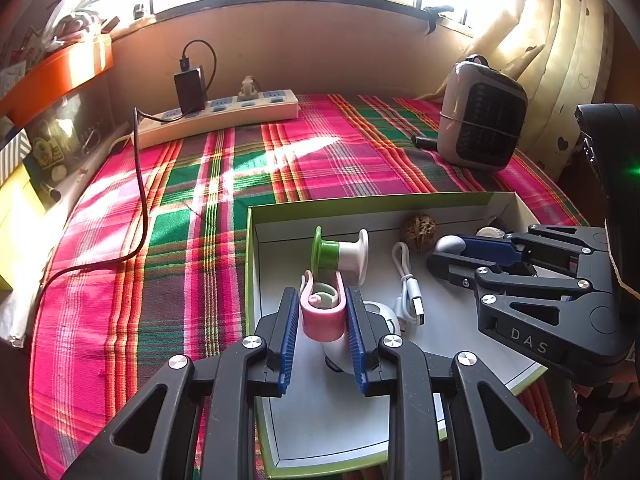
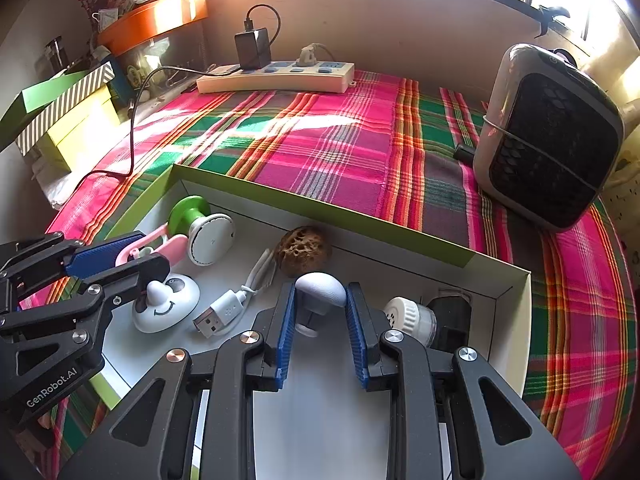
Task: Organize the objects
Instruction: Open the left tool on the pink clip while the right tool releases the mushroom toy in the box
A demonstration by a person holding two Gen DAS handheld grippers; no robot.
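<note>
A green-edged white box (image 1: 360, 200) (image 2: 320, 206) lies on the plaid cloth. My left gripper (image 1: 323, 312) is shut on a pink clip (image 1: 323, 316) (image 2: 168, 246) over the box's left part. My right gripper (image 2: 320, 300) (image 1: 444, 254) is shut on a white mushroom-shaped piece (image 2: 322, 288) (image 1: 450, 244) over the box's right part. In the box lie a green-and-white spool (image 1: 344, 256) (image 2: 204, 224), a white USB cable (image 1: 408, 292) (image 2: 236, 300), a brown walnut (image 1: 418, 234) (image 2: 302, 250), a white smiley-face toy (image 2: 166, 306) and a white ridged cap (image 2: 408, 316).
A power strip (image 1: 224, 114) (image 2: 276, 76) with a black charger lies at the back, its cable trailing down the left. A small grey heater (image 1: 480, 116) (image 2: 552, 140) stands at the right. Boxes and an orange container (image 2: 152, 20) stand at the left.
</note>
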